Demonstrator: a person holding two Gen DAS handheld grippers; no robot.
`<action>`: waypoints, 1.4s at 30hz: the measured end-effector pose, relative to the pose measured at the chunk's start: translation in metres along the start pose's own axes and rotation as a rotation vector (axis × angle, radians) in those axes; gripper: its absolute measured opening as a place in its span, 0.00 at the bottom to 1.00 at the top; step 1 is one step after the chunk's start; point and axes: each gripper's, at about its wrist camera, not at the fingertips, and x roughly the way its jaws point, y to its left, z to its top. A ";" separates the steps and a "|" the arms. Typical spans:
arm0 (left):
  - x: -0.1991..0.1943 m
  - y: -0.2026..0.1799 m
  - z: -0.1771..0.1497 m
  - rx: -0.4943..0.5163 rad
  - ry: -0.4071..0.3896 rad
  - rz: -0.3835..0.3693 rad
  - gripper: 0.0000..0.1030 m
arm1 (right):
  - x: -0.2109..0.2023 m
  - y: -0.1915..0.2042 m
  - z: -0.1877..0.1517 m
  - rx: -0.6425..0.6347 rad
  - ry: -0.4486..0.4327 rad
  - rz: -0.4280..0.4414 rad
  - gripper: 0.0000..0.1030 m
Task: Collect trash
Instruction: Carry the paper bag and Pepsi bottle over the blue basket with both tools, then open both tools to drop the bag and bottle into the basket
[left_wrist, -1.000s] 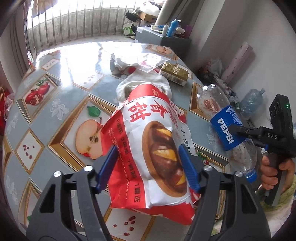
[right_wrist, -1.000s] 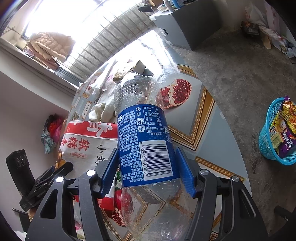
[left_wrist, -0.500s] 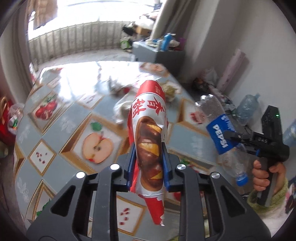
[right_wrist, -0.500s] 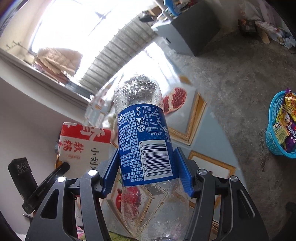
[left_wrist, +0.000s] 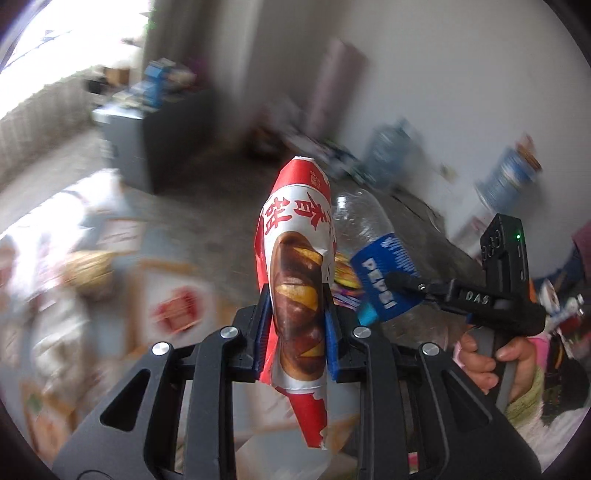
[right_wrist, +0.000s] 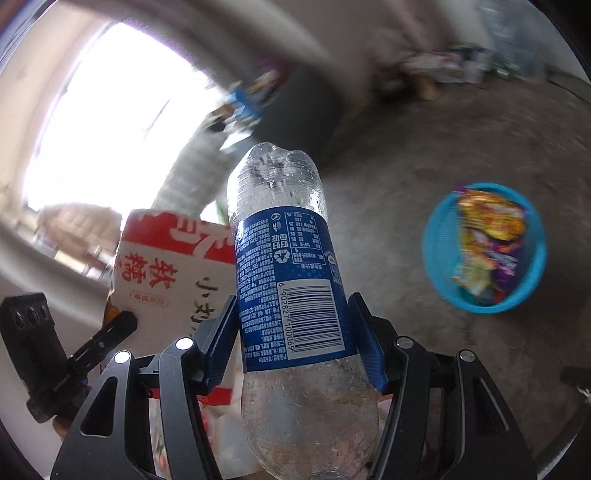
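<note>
My left gripper (left_wrist: 295, 328) is shut on a red and white snack bag (left_wrist: 295, 258) and holds it upright in the air. My right gripper (right_wrist: 293, 339) is shut on an empty clear Pepsi bottle (right_wrist: 288, 280) with a blue label. The bottle also shows in the left wrist view (left_wrist: 373, 266), held by the right gripper (left_wrist: 402, 284) just right of the bag. The bag also shows in the right wrist view (right_wrist: 162, 280), left of the bottle, with the left gripper's body at the far left. A blue basket (right_wrist: 436, 266) holding snack wrappers stands on the floor to the right.
The fruit-patterned table (left_wrist: 122, 295) lies blurred at lower left in the left wrist view. A grey cabinet (left_wrist: 140, 133) and large water jugs (left_wrist: 388, 144) stand along the walls. The concrete floor (right_wrist: 424, 147) spreads around the basket.
Both grippers have lifted their loads off the table and swung right, away from it. The blue basket is now closer to the centre of the right wrist view. The background is motion-blurred.
</note>
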 end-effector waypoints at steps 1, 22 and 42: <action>0.019 -0.007 0.008 0.008 0.035 -0.009 0.24 | 0.001 -0.018 0.007 0.036 -0.001 -0.027 0.57; 0.350 -0.058 0.034 -0.062 0.513 -0.049 0.48 | 0.133 -0.249 0.070 0.303 0.205 -0.384 0.66; 0.159 -0.028 0.086 -0.034 0.180 -0.081 0.48 | 0.111 -0.191 0.060 0.211 0.082 -0.352 0.66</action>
